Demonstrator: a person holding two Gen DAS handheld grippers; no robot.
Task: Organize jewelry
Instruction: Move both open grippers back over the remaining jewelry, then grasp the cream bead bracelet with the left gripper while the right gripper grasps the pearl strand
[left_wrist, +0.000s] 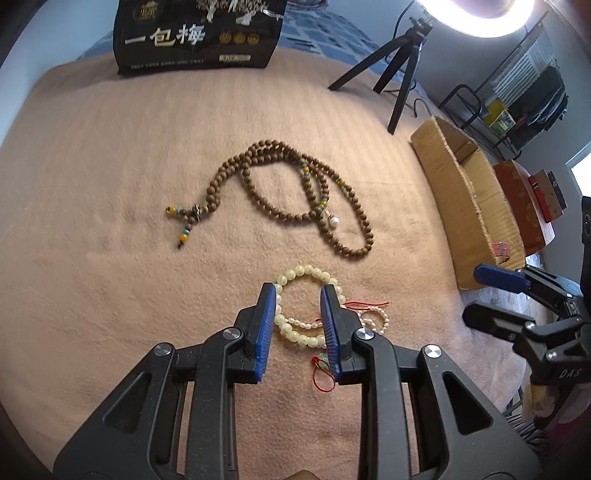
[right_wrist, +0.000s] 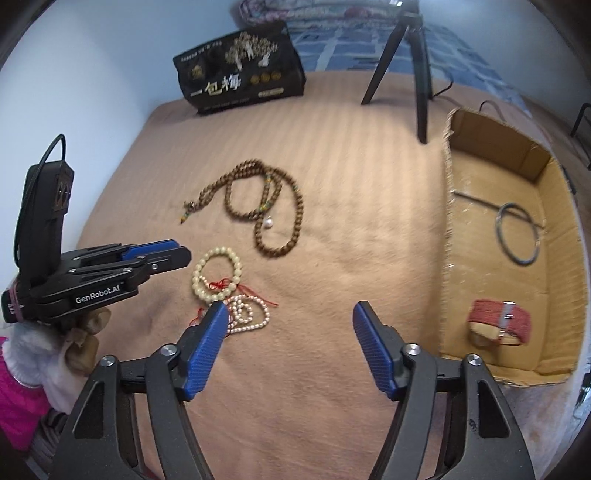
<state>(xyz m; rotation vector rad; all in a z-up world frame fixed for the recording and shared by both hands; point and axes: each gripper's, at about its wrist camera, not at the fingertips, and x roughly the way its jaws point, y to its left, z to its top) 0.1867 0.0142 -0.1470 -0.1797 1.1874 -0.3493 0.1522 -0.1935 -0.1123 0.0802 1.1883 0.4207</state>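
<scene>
A tan blanket (left_wrist: 110, 155) covers the work surface. At its far edge a black snack bag (left_wrist: 199, 35) stands upright, and a black tripod (left_wrist: 397, 70) plants its legs to the right of it. Along the right side lies an open cardboard box (right_wrist: 480, 177); inside it rest a thin dark ring (right_wrist: 519, 234) and a red woven strap with a metal buckle (right_wrist: 500, 321).

The long brown bead necklace (left_wrist: 280, 188) sprawls mid-blanket in loose loops, its long axis running left to right, its tasselled end pointing to the left and a white pearl drop (left_wrist: 334, 221) near the middle. Nearer the cameras, a pale green bead bracelet (left_wrist: 306, 273) lies flat as a ring, overlapping a small pearl strand (right_wrist: 251, 317) tangled with red cord (right_wrist: 221, 284).

The left gripper (left_wrist: 298, 291) points steeply down with its blue pads narrowly apart, straddling the green bracelet; whether the pads touch the beads is hard to judge, and nothing looks lifted. The right gripper (right_wrist: 290, 310) stands wide apart over bare blanket, holding nothing, its left finger (right_wrist: 207, 343) partly hiding the pearl strand.
</scene>
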